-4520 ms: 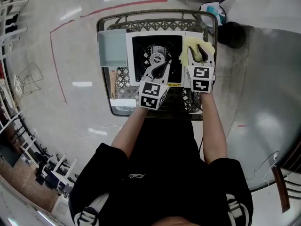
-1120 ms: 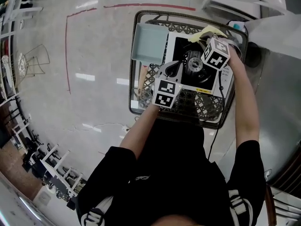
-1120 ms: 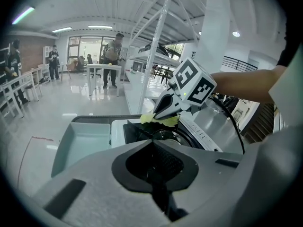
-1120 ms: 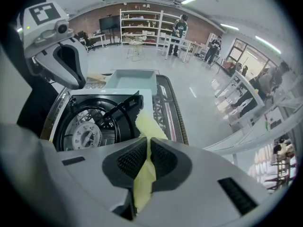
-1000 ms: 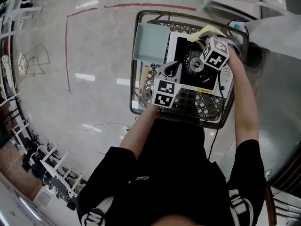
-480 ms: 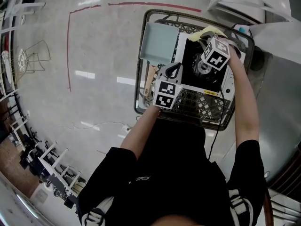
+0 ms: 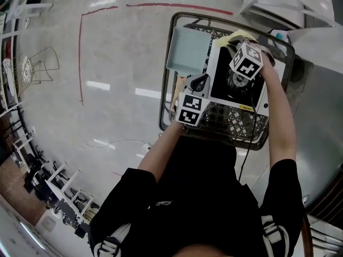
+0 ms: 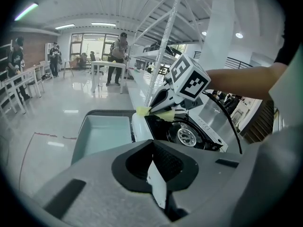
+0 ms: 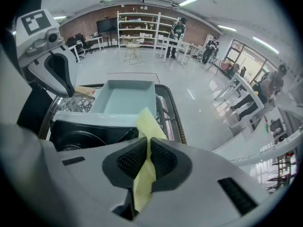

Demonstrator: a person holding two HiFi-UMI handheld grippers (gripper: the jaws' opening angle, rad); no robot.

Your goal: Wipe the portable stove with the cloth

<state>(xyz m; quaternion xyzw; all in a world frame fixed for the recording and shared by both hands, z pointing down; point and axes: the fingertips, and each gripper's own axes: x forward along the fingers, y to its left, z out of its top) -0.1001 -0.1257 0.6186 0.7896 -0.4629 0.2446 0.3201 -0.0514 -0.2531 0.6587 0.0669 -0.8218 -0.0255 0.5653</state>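
Note:
The portable stove [image 7: 236, 84], white with a black top and a round burner, lies in a wire basket [image 7: 214, 130]. My right gripper [image 7: 234, 46] is shut on the yellow cloth [image 7: 236, 36] and holds it at the stove's far edge; the cloth [image 9: 146, 174] shows pinched between the pads. The cloth [image 8: 158, 112] hangs over the stove [image 8: 189, 132] below the right gripper [image 8: 163, 104]. My left gripper [image 7: 199, 82] sits at the stove's near-left corner, its jaws closed on a thin white edge [image 8: 156, 183] that looks like the stove's rim.
A pale blue tray [image 7: 186, 49] lies in the basket, close beside the stove's left side. A dark cable [image 7: 247, 143] trails over the basket's near rim. A grey metal counter [image 7: 321, 116] stands at the right. People stand far off in the hall.
The basket and stove have shifted right in the head view. My right gripper with the cloth has slid left along the stove's far side. The left gripper stays at the near-left corner.

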